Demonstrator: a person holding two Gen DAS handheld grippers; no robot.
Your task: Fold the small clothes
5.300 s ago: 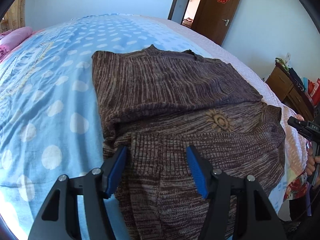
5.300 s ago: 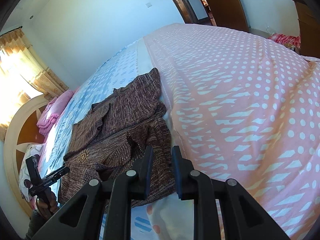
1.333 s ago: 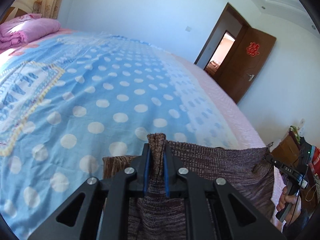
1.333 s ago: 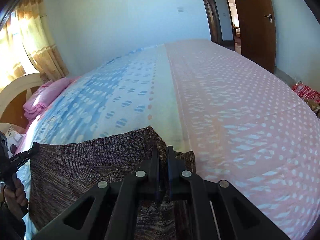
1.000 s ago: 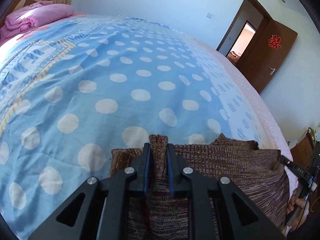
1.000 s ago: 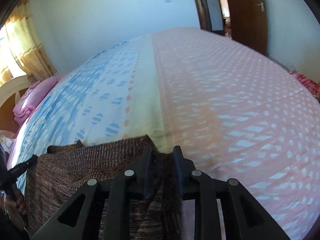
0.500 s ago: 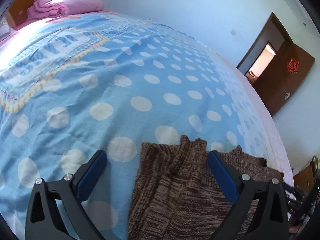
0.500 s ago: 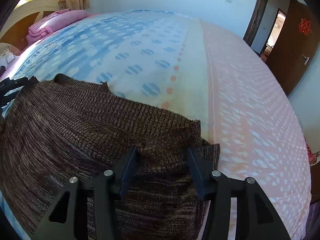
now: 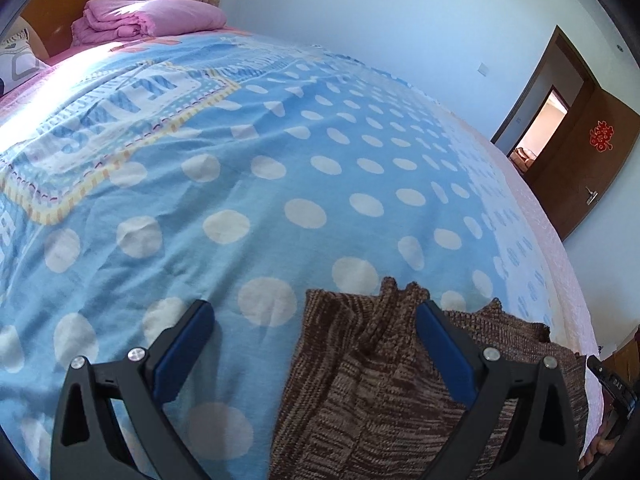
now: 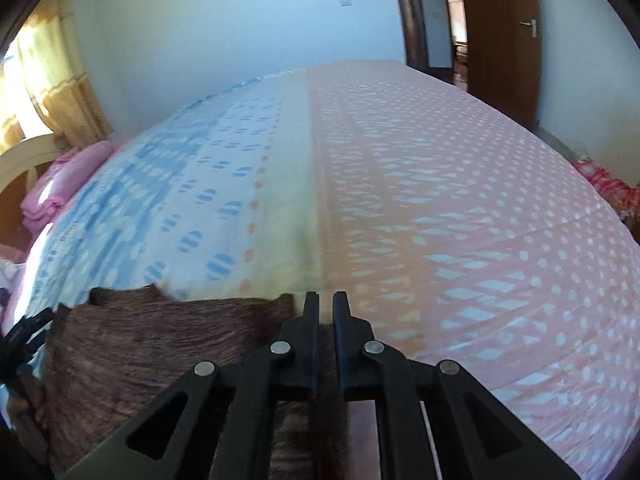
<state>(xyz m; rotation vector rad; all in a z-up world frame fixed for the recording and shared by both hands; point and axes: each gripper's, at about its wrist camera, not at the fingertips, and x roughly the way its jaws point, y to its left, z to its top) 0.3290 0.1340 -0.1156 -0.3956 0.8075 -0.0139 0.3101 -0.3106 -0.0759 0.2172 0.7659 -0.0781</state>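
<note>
**Left wrist view: sweater released on bed**

The brown marled knit sweater [image 9: 384, 376] lay folded on the blue polka-dot bedspread [image 9: 256, 184], its lower part cut off by the frame. The left gripper [image 9: 312, 344] stood wide, touching nothing. The right gripper [image 10: 326, 320] was closed empty; blur obscured the sweater's edge beneath it.

bright daylight fills both views. sun glares on the pink bedding [image 9: 152, 16] at the head corner of the bed [image 9: 280, 168] and washes out the curtain [image 10: 48, 76]. the right wrist view is motion-blurred, the sweater [image 10: 160, 344] smeared. fisheye bending and black vignettes mark the corners.
</note>
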